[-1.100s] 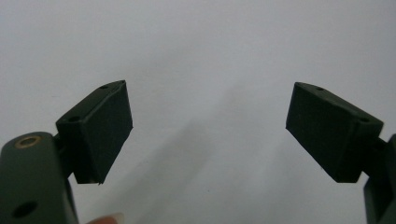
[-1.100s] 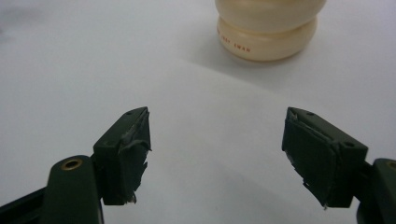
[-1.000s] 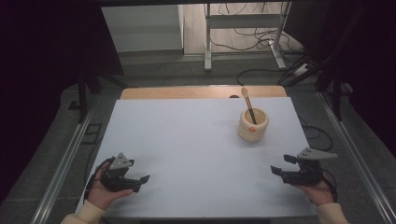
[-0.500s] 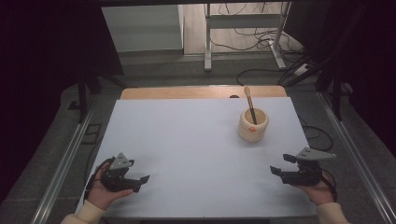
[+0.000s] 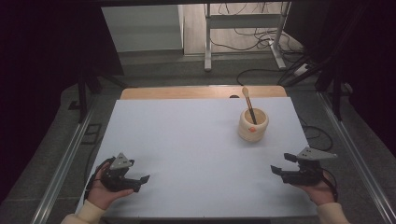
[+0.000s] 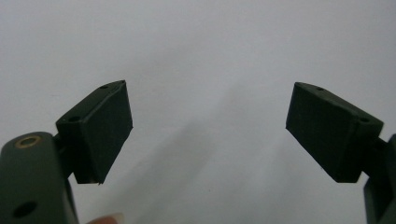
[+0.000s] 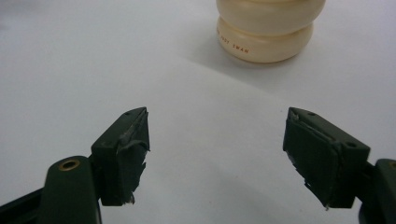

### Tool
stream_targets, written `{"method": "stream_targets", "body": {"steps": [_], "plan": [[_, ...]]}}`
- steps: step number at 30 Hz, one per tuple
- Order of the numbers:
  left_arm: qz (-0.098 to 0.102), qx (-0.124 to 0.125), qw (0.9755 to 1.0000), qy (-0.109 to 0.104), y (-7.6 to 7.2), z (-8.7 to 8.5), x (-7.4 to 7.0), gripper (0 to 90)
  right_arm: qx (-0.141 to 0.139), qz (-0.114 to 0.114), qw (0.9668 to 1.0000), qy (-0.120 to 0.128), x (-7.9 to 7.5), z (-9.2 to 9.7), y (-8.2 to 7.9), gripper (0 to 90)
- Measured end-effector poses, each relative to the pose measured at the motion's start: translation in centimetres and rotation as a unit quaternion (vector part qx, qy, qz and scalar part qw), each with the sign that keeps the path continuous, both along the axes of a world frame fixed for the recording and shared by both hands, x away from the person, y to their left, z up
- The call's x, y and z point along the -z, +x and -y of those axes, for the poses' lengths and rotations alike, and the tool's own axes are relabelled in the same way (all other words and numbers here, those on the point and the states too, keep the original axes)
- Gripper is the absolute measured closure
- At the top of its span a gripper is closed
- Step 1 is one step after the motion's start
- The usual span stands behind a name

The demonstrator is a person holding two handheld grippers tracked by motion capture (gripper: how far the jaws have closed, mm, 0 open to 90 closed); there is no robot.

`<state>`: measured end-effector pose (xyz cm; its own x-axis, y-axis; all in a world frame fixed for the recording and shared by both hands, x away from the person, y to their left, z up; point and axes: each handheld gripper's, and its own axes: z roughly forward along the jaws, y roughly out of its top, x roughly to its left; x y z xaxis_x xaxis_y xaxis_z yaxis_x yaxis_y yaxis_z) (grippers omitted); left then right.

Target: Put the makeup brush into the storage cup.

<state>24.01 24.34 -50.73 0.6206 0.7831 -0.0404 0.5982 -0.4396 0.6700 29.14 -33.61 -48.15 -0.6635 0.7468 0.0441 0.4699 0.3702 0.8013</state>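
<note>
- The cream pot is placed on the far right part of the white table, with a wooden-handled stick standing inside it.
- The right gripper is held at the near right, jaws wide apart and empty, well apart from the pot.
- The left gripper is held at the near left, jaws also apart, nothing between them.
</note>
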Motion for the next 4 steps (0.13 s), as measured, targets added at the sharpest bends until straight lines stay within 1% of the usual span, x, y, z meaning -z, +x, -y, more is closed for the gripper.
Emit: {"method": "stream_targets", "body": {"steps": [4], "plan": [[0.0,0.001,1.0,0.0,0.08,0.04,-0.03,15.2,0.001,0.0,1.0,0.002,-0.04,0.08,-0.02,23.3]]}}
